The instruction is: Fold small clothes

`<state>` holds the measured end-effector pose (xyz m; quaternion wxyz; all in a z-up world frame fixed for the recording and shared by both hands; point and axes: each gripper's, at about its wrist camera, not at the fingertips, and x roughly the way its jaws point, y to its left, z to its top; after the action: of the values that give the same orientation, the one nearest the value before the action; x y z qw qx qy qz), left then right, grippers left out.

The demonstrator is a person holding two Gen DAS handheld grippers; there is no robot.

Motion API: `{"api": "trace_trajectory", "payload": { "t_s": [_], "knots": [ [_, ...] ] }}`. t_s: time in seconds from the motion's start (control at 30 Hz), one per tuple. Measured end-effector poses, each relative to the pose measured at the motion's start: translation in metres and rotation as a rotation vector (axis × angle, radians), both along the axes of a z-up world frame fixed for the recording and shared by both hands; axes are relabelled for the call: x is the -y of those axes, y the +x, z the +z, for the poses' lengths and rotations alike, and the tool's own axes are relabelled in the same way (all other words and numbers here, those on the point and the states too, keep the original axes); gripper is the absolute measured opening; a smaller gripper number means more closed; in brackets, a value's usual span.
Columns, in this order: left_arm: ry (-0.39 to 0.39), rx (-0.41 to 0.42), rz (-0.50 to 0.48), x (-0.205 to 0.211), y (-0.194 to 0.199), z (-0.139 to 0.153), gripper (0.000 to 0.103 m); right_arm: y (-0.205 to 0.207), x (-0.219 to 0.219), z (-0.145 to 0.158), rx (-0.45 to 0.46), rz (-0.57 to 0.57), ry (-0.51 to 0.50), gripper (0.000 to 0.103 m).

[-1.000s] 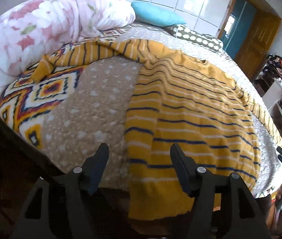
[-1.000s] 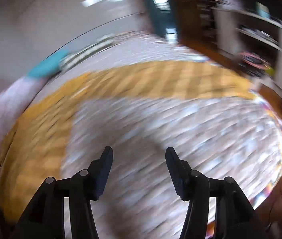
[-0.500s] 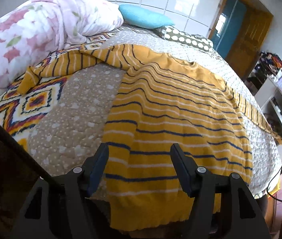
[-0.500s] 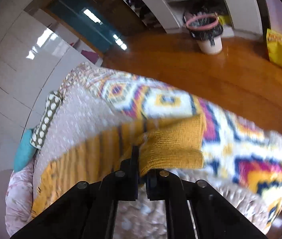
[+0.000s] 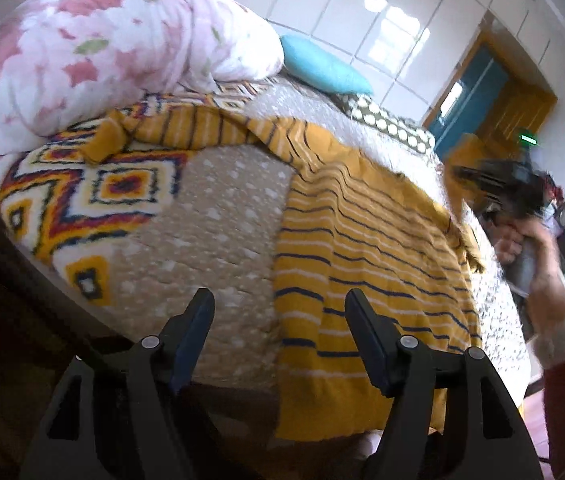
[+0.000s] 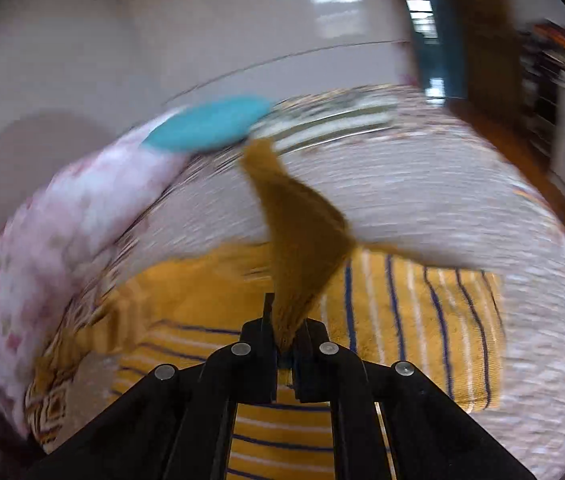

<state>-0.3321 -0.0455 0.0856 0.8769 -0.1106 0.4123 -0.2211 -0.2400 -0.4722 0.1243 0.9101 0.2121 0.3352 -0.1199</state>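
A yellow sweater (image 5: 366, 248) with navy and white stripes lies spread on the bed, hem toward me, one sleeve (image 5: 186, 128) stretched left toward the floral duvet. My left gripper (image 5: 278, 312) is open and empty, hovering over the sweater's near left edge. My right gripper (image 6: 286, 340) is shut on the cuff of the other sleeve (image 6: 302, 240) and holds it lifted above the sweater body (image 6: 402, 300). The right wrist view is motion-blurred. The right gripper also shows blurred in the left wrist view (image 5: 498, 184).
A pink floral duvet (image 5: 94, 52) is bunched at the back left. A teal pillow (image 5: 322, 66) and a dotted pillow (image 5: 386, 124) lie at the head. The patterned quilt (image 5: 210, 232) covers the bed. The bed's dark front edge (image 5: 34, 276) is near. A door (image 5: 478, 96) is at the back right.
My right gripper, shut on the sleeve cuff, has swung from the bed's right side over the sweater body. My left gripper has shifted left toward the sweater's edge, still open.
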Motion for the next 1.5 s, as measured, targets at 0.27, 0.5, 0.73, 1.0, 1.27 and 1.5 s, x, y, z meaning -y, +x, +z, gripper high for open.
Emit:
{"api": "trace_trajectory", "payload": {
  "t_s": [0.27, 0.5, 0.73, 1.0, 1.27, 1.5],
  "knots": [
    [0.038, 0.021, 0.079, -0.047, 0.002, -0.011, 0.068, 0.125, -0.14, -0.099, -0.252, 0.213, -0.085, 0.011],
    [-0.002, -0.02, 0.158, -0.082, 0.017, -0.031, 0.068, 0.128, -0.202, -0.096, -0.224, 0.406, -0.151, 0.028],
    [-0.012, -0.031, 0.187, -0.095, 0.02, -0.04, 0.07, 0.145, -0.308, -0.084, -0.201, 0.657, -0.33, 0.041],
    [-0.049, -0.076, 0.221, -0.116, 0.029, -0.054, 0.071, 0.187, -0.428, -0.084, -0.17, 0.914, -0.686, 0.054],
    [-0.076, -0.125, 0.27, -0.132, 0.041, -0.07, 0.071, 0.262, -0.45, -0.115, -0.371, 1.012, -0.602, 0.069],
    [-0.064, -0.121, 0.284, -0.125, 0.04, -0.066, 0.071, 0.248, -0.434, -0.099, -0.335, 1.002, -0.42, 0.007]
  ]
}}
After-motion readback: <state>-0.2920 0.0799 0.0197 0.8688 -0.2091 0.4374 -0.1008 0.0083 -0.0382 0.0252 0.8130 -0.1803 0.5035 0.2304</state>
